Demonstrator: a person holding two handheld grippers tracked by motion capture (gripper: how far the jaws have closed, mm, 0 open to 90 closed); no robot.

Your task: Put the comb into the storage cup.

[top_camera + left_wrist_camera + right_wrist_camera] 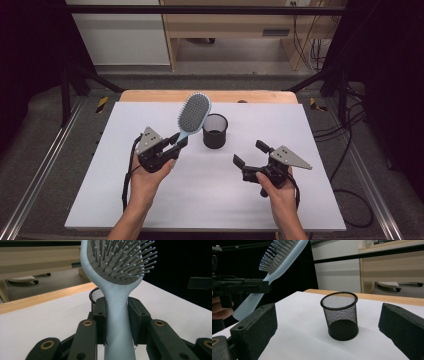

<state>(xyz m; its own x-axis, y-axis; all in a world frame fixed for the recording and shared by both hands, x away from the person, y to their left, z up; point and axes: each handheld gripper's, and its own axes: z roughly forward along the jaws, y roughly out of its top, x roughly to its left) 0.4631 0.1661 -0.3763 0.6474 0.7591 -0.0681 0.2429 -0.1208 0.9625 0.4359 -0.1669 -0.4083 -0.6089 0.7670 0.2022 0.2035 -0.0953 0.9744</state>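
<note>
A light blue hairbrush (pixel 194 114) with grey bristles is held above the table by my left gripper (pixel 180 141), which is shut on its handle (pixel 117 322). The brush head tilts up and away toward the far side. Just right of it a black mesh cup (pixel 215 131) stands upright and empty on the white table top (pixel 210 180). My right gripper (pixel 248 154) is open at the cup's right front, nothing between its jaws. In the right gripper view the cup (pixel 340 315) stands between the jaws farther off, and the brush (pixel 274 262) is at the upper left.
The white board lies on a wooden table whose far edge (pixel 210 96) shows. Black frame bars (pixel 75 85) stand at both far corners. Cables (pixel 345 150) trail on the floor to the right. Wooden furniture (pixel 225 25) is beyond the table.
</note>
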